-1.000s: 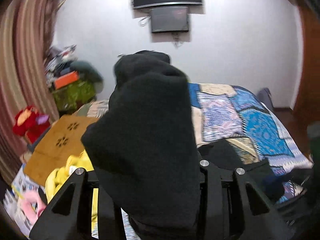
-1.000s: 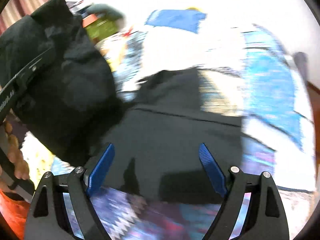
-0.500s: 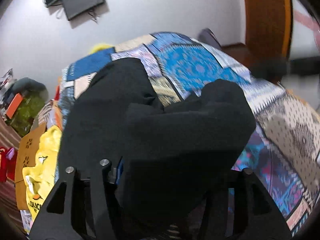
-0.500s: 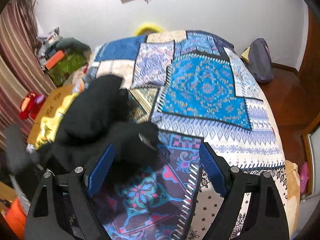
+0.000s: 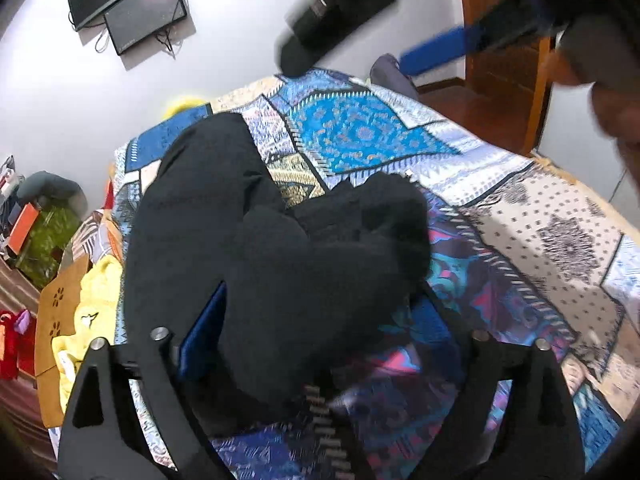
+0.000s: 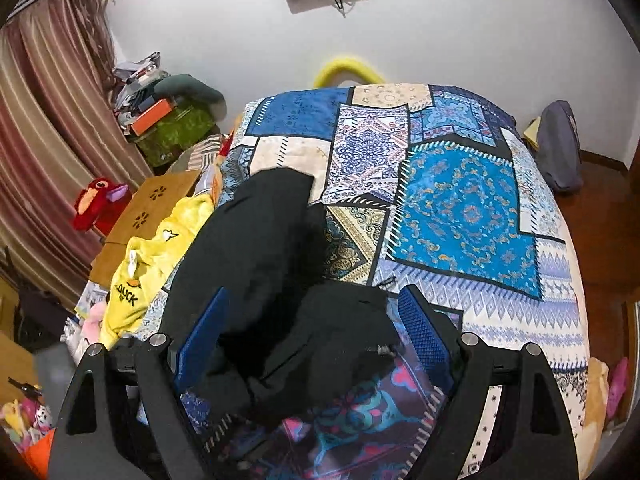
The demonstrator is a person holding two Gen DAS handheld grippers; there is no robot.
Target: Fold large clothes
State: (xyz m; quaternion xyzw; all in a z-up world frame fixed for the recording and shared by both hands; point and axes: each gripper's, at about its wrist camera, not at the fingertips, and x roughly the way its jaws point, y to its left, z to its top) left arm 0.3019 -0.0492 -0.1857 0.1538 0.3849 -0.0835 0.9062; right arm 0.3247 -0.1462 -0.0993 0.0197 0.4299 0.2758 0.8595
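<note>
The left gripper (image 5: pixel 316 344), jaws just spread and released, hovers nearest the black garment (image 5: pixel 224 216), which seems to stretch away up the bed (image 5: pixel 540 208).

Your left wrist camera looks steeply down from close over the near edge of the bed (image 5: pixel 520 208), rolled so the bed slants, with the black garment (image 5: pixel 248 240) filling the middle. Your right wrist camera sits higher and level, facing the bed's (image 6: pixel 460 200) far edge and the wall. Both views share the garment (image 6: pixel 272 248), the patchwork cover and the wall screen (image 5: pixel 136 16).
</note>
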